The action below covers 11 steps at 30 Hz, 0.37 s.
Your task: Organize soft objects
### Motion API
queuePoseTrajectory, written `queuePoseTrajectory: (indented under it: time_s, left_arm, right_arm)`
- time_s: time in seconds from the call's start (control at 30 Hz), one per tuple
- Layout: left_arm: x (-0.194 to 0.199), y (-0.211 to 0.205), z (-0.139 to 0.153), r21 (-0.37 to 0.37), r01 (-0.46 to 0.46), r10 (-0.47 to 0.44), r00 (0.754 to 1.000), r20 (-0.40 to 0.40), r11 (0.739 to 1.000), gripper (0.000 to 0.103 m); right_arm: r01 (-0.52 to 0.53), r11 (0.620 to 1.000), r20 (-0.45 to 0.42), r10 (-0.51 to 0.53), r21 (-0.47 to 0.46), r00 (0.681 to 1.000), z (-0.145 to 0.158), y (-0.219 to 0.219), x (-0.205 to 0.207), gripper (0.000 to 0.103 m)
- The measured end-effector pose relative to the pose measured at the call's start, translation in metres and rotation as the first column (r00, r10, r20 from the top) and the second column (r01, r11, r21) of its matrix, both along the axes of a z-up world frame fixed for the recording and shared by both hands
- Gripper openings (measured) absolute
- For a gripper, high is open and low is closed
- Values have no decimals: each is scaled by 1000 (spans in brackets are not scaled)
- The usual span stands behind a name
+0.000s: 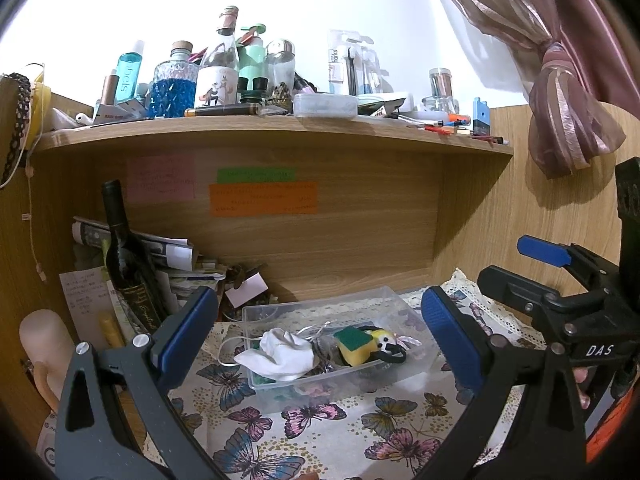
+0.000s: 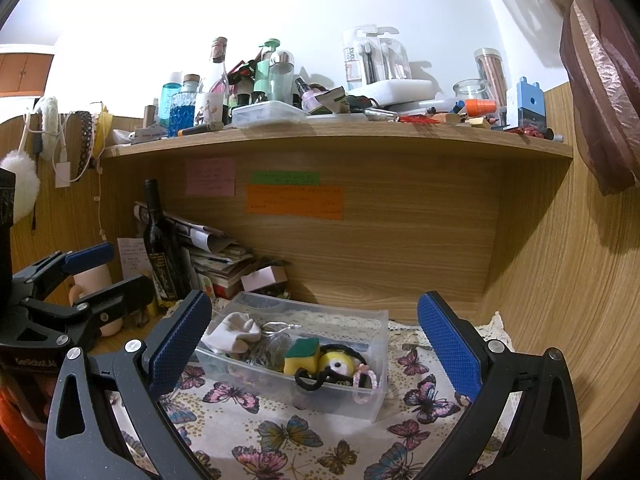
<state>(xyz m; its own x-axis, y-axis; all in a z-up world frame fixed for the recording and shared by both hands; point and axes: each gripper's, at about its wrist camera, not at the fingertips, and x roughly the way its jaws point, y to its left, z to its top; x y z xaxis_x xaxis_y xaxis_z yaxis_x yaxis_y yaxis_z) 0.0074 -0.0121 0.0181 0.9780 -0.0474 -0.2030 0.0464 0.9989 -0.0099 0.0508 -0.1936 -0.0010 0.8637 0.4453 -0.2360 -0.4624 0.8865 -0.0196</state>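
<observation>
A clear plastic box (image 1: 416, 364) (image 2: 352, 396) stands on the butterfly-print cloth (image 1: 320, 432) (image 2: 280, 440). In it lie a white cloth mask (image 1: 280, 354) (image 2: 232, 334), a yellow and green sponge (image 1: 354, 346) (image 2: 302, 354), a yellow plush toy (image 1: 386, 340) (image 2: 338, 362) with a black band, and a pink braided tie (image 2: 366, 380). My left gripper (image 1: 320, 340) is open and empty, just in front of the box. My right gripper (image 2: 316, 344) is open and empty, also facing the box. Each gripper shows at the edge of the other's view.
A dark wine bottle (image 1: 128, 256) (image 2: 162, 240) and a pile of papers (image 1: 176, 256) (image 2: 216, 256) stand at the back left. A crowded wooden shelf (image 1: 280, 130) (image 2: 320, 136) hangs overhead. A tied curtain (image 1: 560, 120) hangs at the right. Wooden walls close the nook.
</observation>
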Motion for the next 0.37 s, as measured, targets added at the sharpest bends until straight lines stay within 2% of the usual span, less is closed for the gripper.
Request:
queuePoseTrajectory:
  time_s: [0.37]
  left_arm:
    - [1, -1, -2, -14, 14, -15, 1000, -10, 1000, 103]
  right_arm:
    - [2, 1000, -15, -2, 2, 1000, -4, 1, 5, 103]
